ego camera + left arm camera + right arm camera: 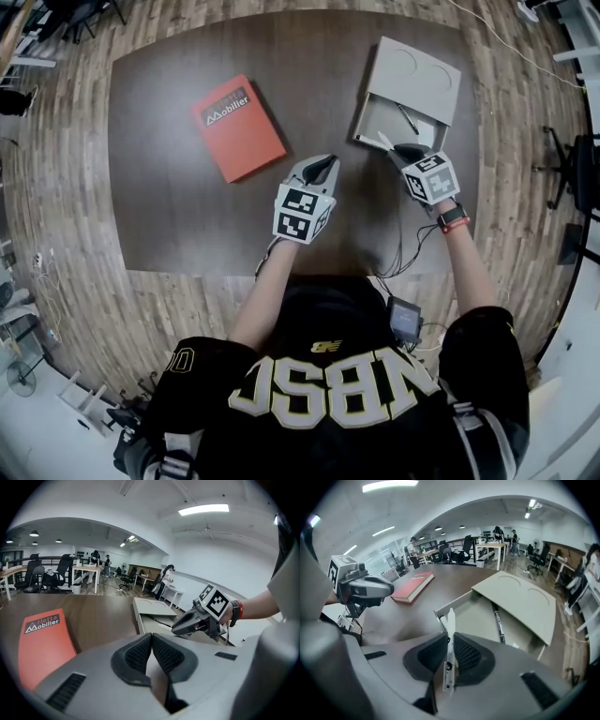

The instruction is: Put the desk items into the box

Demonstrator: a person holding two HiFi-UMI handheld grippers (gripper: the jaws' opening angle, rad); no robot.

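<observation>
My right gripper (451, 638) is shut on a white pen (450, 620), whose tip reaches over the near corner of the open grey box (476, 620). In the head view this gripper (401, 150) hangs at the box's (373, 120) front edge with the white pen (384, 141) in it. A black pen (498, 620) lies inside the box (408, 119). The box lid (522, 599) covers its far half. My left gripper (152, 637) is shut and holds nothing; it hovers over the table's middle (319, 171). A red book (237, 127) lies on the table to the left.
The dark brown table (178, 216) stands on a wood floor. From the left gripper view the red book (44, 641) is at the lower left and the right gripper (194, 620) is by the box (152, 616). Cables (408, 253) hang at the table's near edge.
</observation>
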